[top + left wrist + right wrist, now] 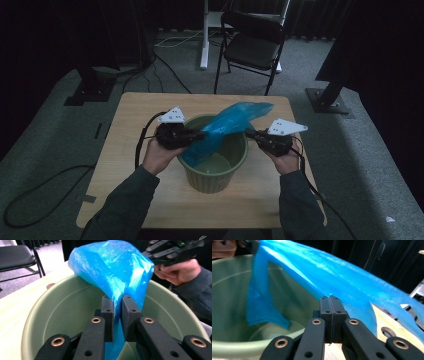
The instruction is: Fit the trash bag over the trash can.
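The bag (112,267) is thin, glossy blue plastic film, crinkled. The green bin (62,312) looks smooth, matt plastic. The desk (135,107) is pale wood.

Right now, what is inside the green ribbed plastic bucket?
One end of the blue plastic bag hangs inside the green ribbed plastic bucket; part of the pale bottom shows, the rest is covered.

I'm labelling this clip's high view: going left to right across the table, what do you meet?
Left hand → left gripper → green bucket with the blue plastic bag across its mouth → right gripper → right hand.
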A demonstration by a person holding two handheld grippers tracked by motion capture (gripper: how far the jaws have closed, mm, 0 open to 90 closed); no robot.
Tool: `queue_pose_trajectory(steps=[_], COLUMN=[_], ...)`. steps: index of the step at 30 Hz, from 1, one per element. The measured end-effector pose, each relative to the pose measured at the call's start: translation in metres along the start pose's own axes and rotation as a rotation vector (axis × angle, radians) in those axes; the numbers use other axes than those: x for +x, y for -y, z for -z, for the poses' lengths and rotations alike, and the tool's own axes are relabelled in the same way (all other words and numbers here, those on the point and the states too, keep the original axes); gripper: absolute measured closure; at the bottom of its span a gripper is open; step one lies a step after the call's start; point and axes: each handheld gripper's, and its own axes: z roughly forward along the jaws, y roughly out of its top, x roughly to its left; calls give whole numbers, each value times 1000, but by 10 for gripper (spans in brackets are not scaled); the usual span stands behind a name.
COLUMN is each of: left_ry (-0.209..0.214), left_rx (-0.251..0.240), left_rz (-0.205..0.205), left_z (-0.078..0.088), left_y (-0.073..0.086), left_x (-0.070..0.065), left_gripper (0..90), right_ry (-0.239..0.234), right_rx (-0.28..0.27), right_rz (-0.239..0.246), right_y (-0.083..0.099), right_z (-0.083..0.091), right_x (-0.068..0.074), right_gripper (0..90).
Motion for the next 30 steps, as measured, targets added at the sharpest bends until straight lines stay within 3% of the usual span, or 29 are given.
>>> queue_pose_trajectory(steps=[9, 12, 15, 22, 26, 30], left_ry=[-1, 4, 6, 5, 9, 8], left_rx=[27, 31, 32, 29, 25, 23], left_rz=[-15, -19, -20, -19, -16, -16], left_z=[0, 0, 0, 1, 2, 2], left_y=[11, 13, 14, 14, 14, 14], left_x=[0, -1, -1, -1, 0, 0], left_gripper=[812, 812, 812, 811, 811, 811], right_ry=[-12, -1, 37, 151, 205, 284], right_rx=[-7, -35, -40, -6, 30, 98], right_rz=[0, -35, -63, -64, -39, 29], right_y=[9, 9, 8, 4, 2, -1], right_z=[15, 19, 20, 10, 1, -10], right_x=[7, 1, -6, -17, -22, -25], right_gripper=[889, 749, 668, 506, 473, 460])
